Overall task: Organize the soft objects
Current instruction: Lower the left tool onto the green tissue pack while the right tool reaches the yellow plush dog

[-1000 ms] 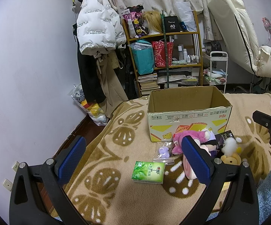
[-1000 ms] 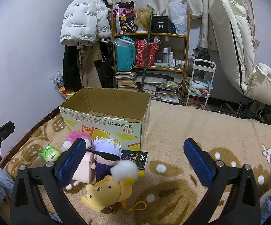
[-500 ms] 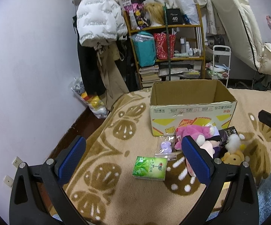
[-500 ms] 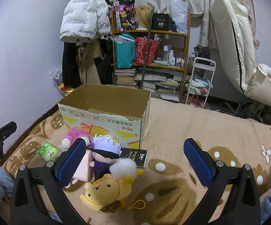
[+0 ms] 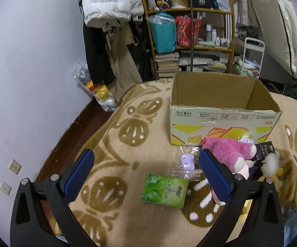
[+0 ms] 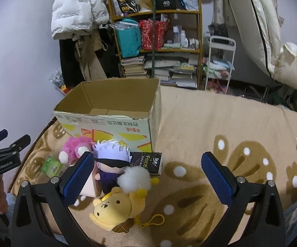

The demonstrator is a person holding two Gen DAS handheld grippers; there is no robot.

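An open cardboard box stands on the patterned blanket. In front of it lie a pink plush, a white-haired doll, a yellow bear plush with a white pompom, a green tissue pack, a small purple toy in a clear bag and a black "face" pack. My left gripper is open and empty above the tissue pack. My right gripper is open and empty above the plush pile.
A cluttered shelf with books and bags, hanging coats and a white cart stand behind the bed. The wall runs along the left. A white recliner is at the right.
Both grippers have moved forward and tilted down toward the toys. Box and plush pile look larger. Nothing was grasped.
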